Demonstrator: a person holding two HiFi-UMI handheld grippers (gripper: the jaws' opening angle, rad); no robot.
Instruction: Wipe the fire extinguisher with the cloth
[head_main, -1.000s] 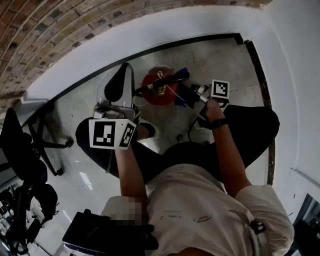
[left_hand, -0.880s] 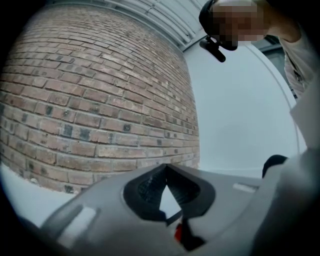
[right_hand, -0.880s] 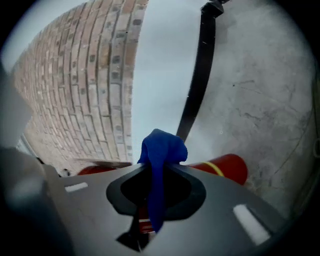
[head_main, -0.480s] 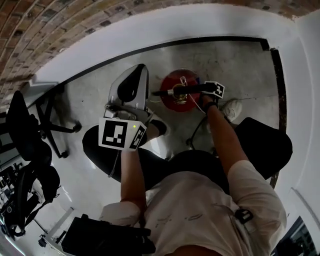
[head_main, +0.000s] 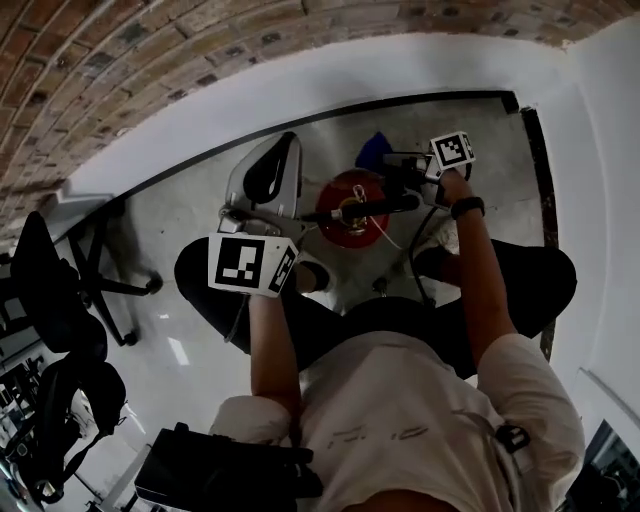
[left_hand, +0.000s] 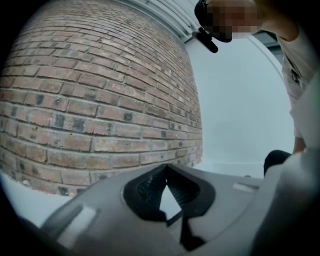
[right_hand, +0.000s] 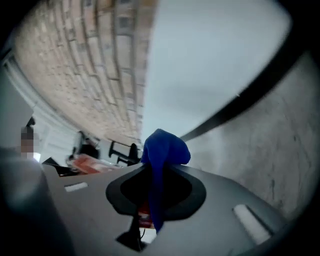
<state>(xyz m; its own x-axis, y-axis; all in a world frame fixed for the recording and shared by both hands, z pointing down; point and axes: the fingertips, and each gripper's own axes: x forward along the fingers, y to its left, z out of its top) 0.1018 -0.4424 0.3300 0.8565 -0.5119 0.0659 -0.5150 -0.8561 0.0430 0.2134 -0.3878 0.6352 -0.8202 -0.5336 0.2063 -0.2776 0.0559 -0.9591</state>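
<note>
The red fire extinguisher (head_main: 345, 225) stands on the floor between the person's knees, seen from above, with a black handle and hose (head_main: 368, 207) across its top. My right gripper (head_main: 388, 162) is just beyond the extinguisher's top, at its far right, shut on the blue cloth (head_main: 374, 148). In the right gripper view the cloth (right_hand: 163, 150) bulges out above the pinched jaws of the right gripper (right_hand: 156, 176) and hangs down between them. My left gripper (head_main: 280, 147) is held left of the extinguisher. The left gripper (left_hand: 165, 169) points at the brick wall, shut and holding nothing.
A curved brick wall (head_main: 120, 60) with a white base and black skirting (head_main: 300, 105) runs behind the extinguisher. A black office chair (head_main: 60, 290) stands at the left. A shoe (head_main: 312, 274) and the person's dark legs lie near the extinguisher. A black bag (head_main: 215, 478) sits at the bottom.
My right gripper has moved from over the extinguisher's handle to its far side with the blue cloth, which now shows. The left gripper has hardly moved.
</note>
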